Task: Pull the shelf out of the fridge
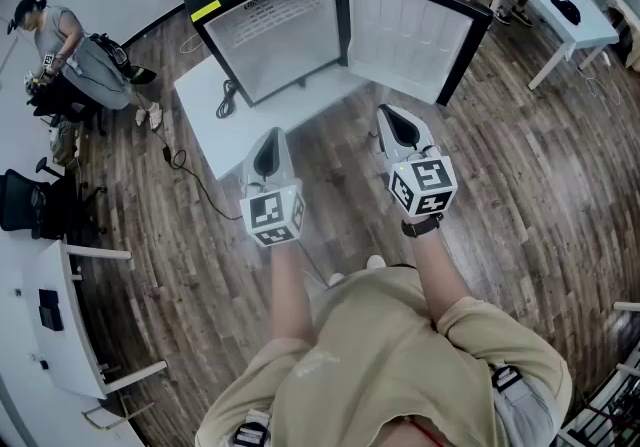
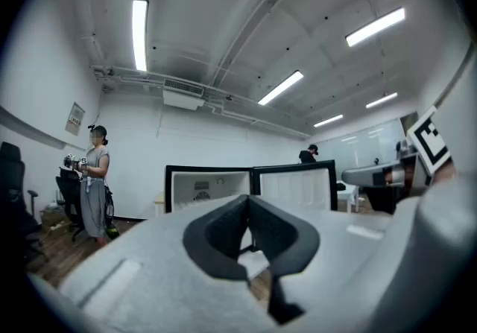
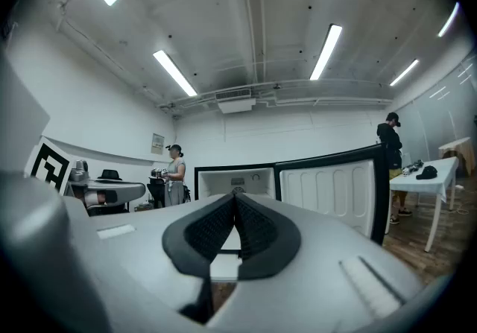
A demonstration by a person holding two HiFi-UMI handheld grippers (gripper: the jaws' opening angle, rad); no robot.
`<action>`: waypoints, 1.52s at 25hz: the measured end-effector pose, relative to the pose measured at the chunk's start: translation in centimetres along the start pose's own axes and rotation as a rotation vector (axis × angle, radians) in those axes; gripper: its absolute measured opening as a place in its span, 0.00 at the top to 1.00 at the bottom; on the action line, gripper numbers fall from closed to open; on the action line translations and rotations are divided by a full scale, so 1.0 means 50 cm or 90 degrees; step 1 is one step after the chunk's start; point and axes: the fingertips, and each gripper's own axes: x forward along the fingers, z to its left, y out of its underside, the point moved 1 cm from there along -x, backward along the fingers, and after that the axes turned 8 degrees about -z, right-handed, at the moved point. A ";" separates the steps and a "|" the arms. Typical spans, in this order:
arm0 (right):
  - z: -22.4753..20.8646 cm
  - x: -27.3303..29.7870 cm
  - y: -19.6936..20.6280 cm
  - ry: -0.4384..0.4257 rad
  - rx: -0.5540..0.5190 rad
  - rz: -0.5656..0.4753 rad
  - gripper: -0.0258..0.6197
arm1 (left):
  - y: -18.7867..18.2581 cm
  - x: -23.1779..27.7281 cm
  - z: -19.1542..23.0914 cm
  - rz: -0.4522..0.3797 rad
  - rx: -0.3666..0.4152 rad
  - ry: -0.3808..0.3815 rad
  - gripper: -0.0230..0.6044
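A small black fridge (image 1: 270,30) stands on the floor ahead of me with its door (image 1: 410,35) swung wide to the right. Its white inside is lit, with faint grid lines near the top; I cannot make out a shelf clearly. Both grippers hover side by side short of the opening, touching nothing. My left gripper (image 1: 268,140) is shut, its dark pads meeting at the tip (image 2: 248,199). My right gripper (image 1: 390,115) is shut as well, pads pressed together (image 3: 235,194). Both gripper views look over the jaws at the fridge (image 2: 205,186) (image 3: 235,179) a little way off.
The fridge rests on a white board (image 1: 215,125) with a black cable (image 1: 228,95) lying on it. A person (image 1: 75,50) stands at the far left near a black chair (image 1: 25,200). White desks stand at the right back (image 1: 555,0) and the left (image 1: 55,325). Another person (image 3: 391,141) stands at the right.
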 end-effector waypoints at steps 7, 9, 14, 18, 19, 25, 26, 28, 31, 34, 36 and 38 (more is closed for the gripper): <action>-0.117 -0.023 0.002 0.019 0.032 -0.023 0.95 | 0.019 0.035 -0.039 0.009 -0.004 -0.012 0.96; -0.138 -0.026 0.010 0.003 0.011 -0.009 0.95 | 0.022 0.043 -0.057 0.012 -0.007 -0.002 0.96; -0.194 -0.051 0.052 0.001 -0.011 0.031 0.95 | 0.033 0.035 -0.087 0.005 -0.008 -0.024 0.96; -0.223 -0.060 0.071 0.001 0.005 0.038 0.95 | 0.038 0.036 -0.108 -0.014 -0.019 -0.024 0.96; -0.227 -0.058 0.071 0.001 0.008 0.037 0.95 | 0.043 0.039 -0.110 -0.009 -0.012 -0.024 0.96; -0.234 -0.017 0.081 -0.008 0.020 0.034 0.95 | 0.070 0.067 -0.081 0.018 -0.001 -0.044 0.96; -0.235 -0.009 0.084 -0.010 0.021 0.036 0.95 | 0.073 0.073 -0.078 0.019 -0.001 -0.046 0.96; -0.236 0.009 0.086 -0.013 0.021 0.037 0.95 | 0.078 0.086 -0.072 0.018 -0.003 -0.044 0.96; -0.227 0.043 0.080 -0.023 0.017 0.033 0.95 | 0.082 0.110 -0.055 0.014 -0.011 -0.042 0.96; -0.210 0.086 0.077 -0.041 0.015 0.031 0.95 | 0.085 0.141 -0.033 0.010 -0.020 -0.038 0.96; -0.201 0.113 0.081 -0.049 0.013 0.033 0.95 | 0.088 0.162 -0.020 0.007 -0.022 -0.034 0.96; -0.193 0.144 0.083 -0.056 0.011 0.035 0.95 | 0.090 0.183 -0.004 0.005 -0.022 -0.030 0.96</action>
